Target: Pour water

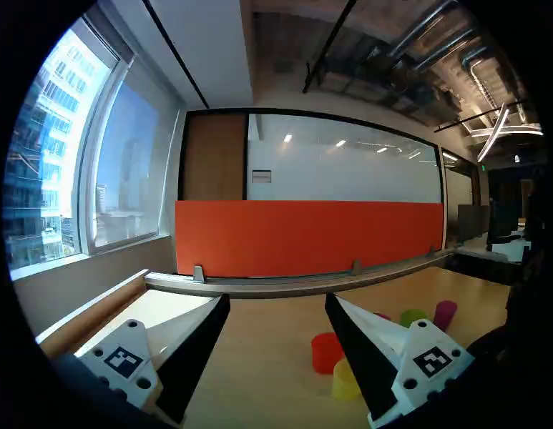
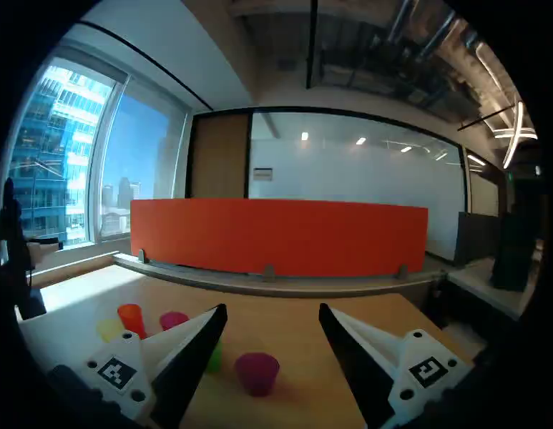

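Observation:
Several plastic cups stand on a wooden desk (image 2: 305, 336). In the right gripper view a magenta cup (image 2: 257, 372) sits low between my fingers, and a green cup (image 2: 215, 355) is partly hidden by the left finger. A pink cup (image 2: 173, 319), a red cup (image 2: 131, 318) and a yellow cup (image 2: 109, 329) stand farther left. My right gripper (image 2: 272, 309) is open and holds nothing. The left gripper view shows a red cup (image 1: 326, 352) and a yellow cup (image 1: 345, 379) beside the right finger, with a green cup (image 1: 413, 316) and a magenta cup (image 1: 444, 313) beyond. My left gripper (image 1: 276, 297) is open above the desk.
An orange divider panel (image 2: 276, 236) on a grey rail closes the desk's far edge. Large windows (image 1: 76, 179) run along the left. A dark shape (image 2: 15, 264) stands at the left edge of the right gripper view. Other desks (image 1: 501, 247) lie to the right.

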### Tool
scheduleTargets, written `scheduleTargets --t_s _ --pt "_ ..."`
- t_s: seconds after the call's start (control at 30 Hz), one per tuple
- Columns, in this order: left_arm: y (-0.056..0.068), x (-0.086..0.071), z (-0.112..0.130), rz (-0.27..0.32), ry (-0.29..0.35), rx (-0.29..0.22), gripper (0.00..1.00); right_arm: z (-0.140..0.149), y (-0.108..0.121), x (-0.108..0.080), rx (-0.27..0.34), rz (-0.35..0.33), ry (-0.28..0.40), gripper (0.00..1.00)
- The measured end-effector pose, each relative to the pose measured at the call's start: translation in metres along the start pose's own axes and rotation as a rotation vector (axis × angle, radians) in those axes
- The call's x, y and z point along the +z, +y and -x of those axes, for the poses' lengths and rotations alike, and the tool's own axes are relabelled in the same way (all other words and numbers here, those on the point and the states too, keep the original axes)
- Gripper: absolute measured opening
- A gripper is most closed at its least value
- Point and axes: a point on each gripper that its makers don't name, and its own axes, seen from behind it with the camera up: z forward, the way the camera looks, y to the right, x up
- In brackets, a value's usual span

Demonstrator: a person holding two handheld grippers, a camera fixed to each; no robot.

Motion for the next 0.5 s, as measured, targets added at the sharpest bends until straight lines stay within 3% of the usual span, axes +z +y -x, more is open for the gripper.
scheduleTargets --t_s 0.3,0.5 --pt "0.008 0.014 -0.037 0.056 -0.020 -0.007 0.99 -0.042 -0.019 0.000 -0.022 -0.061 0.000 1.00" --pt "0.019 0.017 -0.045 0.121 -0.034 -0.021 0.99 -0.045 -0.027 0.001 -0.021 -0.095 -0.015 1.00"
